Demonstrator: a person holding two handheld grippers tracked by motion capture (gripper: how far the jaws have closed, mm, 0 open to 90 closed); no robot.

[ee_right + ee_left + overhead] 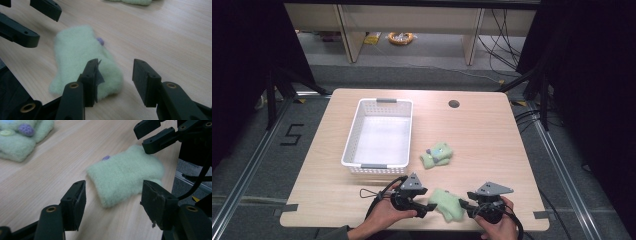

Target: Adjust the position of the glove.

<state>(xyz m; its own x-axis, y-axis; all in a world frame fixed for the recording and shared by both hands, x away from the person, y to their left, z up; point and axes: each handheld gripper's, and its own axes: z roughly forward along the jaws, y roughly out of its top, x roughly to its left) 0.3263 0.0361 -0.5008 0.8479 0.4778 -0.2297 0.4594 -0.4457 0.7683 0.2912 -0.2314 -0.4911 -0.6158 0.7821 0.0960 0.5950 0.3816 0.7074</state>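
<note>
Surface: light wood table [492,135], dark curtains either side, grey floor and desk legs beyond the far edge.
Basket: white slatted basket [352,145] on the left half of the table, long side running away from the person.
Far sock: folded pale green sock [436,154] with button-like dots, just right of the basket's near corner, well apart from both grippers.
Near sock: flat pale green sock [447,204] by the near table edge, lying between the two grippers; a small purple dot [106,158] shows at one edge.
Left hand: left hand [384,216] enters from the bottom edge, wrapped round the gripper body, wrist low over the table.
Left gripper: left gripper [430,207] points right toward the near sock; jaws part-open, sock end just ahead of the gap, pads not pressing it.
Right hand: right hand [497,225] comes in from the bottom edge, fingers curled under the gripper.
Right gripper: right gripper [465,205] points left at the sock's other end; jaws part-open, one pad over the sock's end, the other over bare wood, no squeeze visible.
Cable: black cable [374,192] loops on the table left of the left gripper.
</note>
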